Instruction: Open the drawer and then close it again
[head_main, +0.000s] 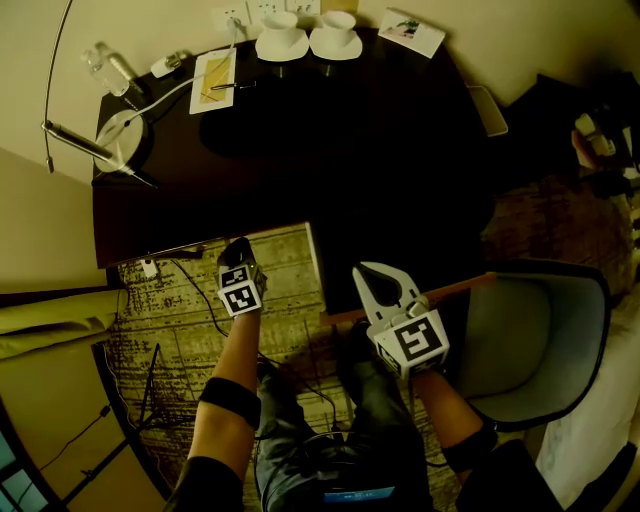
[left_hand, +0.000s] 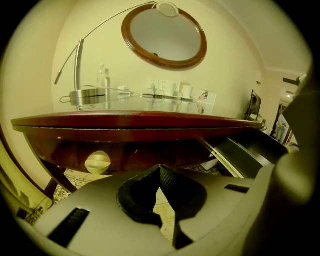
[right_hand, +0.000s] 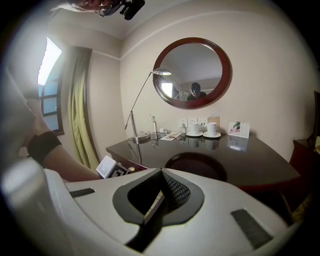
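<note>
Left tool (left_hand: 160, 167) and right tool (right_hand: 161, 172), both closed empty, face dark desk (head_main: 350, 150) below mirror (right_hand: 192, 72).

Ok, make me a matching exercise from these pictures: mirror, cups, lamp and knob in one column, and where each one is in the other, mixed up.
Things:
1. mirror
2. cups
3. lamp
4. knob

Places:
A. on the front of the desk, below its top
B. on the wall above the desk
C. on saucers at the back edge of the desk
D. at the left end of the desk

Pairs: 1-B, 2-C, 3-D, 4-A
</note>
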